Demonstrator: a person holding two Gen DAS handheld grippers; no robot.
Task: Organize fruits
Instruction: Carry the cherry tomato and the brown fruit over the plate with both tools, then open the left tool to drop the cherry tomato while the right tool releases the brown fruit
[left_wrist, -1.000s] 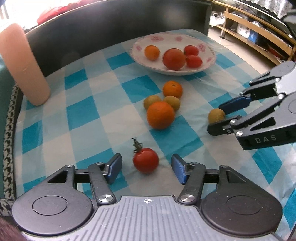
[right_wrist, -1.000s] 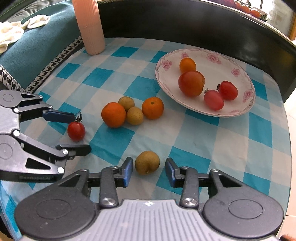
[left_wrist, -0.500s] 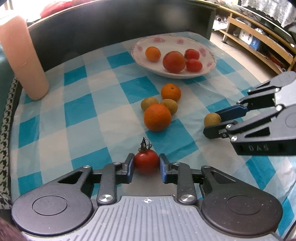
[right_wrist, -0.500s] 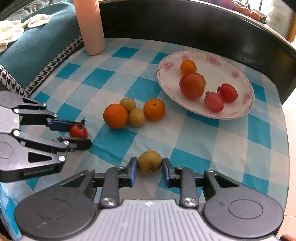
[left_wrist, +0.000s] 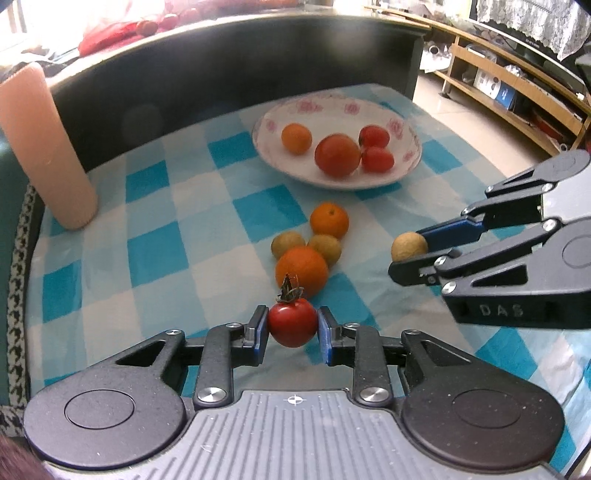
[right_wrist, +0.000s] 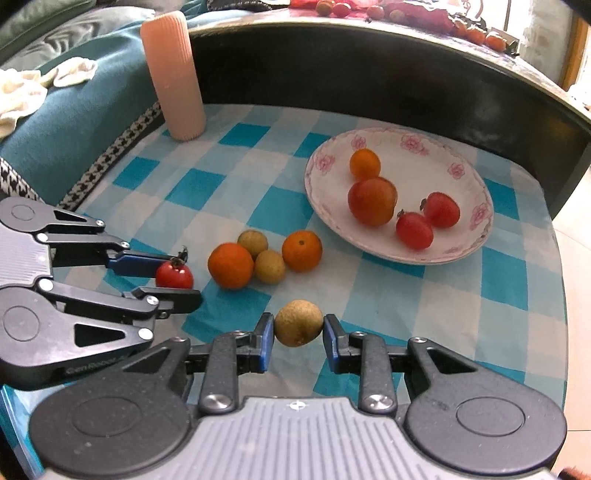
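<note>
- Gripping: left gripper (left_wrist: 292, 329), blue pads clamped on either side of a red cherry tomato (left_wrist: 292, 322); the tomato is nearly round, with no marked long axis, its dried green stem pointing up and slightly away from the camera.
- Gripping: right gripper (right_wrist: 298, 331), pads pressed against both sides of a tan longan-like fruit (right_wrist: 298, 322); the fruit is slightly wider than tall, its long axis running across between the pads. Whether either held fruit touches the cloth cannot be told.
- Underlay: blue-and-white checked cloth (left_wrist: 155, 258) covering the table, both grippers low over its near part, left and right apart from each other.
- Loose cluster, mid-cloth, beyond both grippers: large orange (left_wrist: 301, 271) nearest; two small tan fruits (left_wrist: 288, 244) just behind it, touching one another; smaller orange (left_wrist: 329, 220) farthest, stem dimple facing up.
- Plate: white, pink floral rim (left_wrist: 408, 162), beyond the cluster. Holds one small orange (left_wrist: 296, 138), one large red-orange tomato (left_wrist: 337, 155) and two small red tomatoes (left_wrist: 376, 158), which lie side by side.
- Far left corner of the cloth: tall ribbed pink cylinder (right_wrist: 173, 75), standing upright.
- Backdrop: dark curved wall (right_wrist: 369, 85) bounding the table's far edge.
</note>
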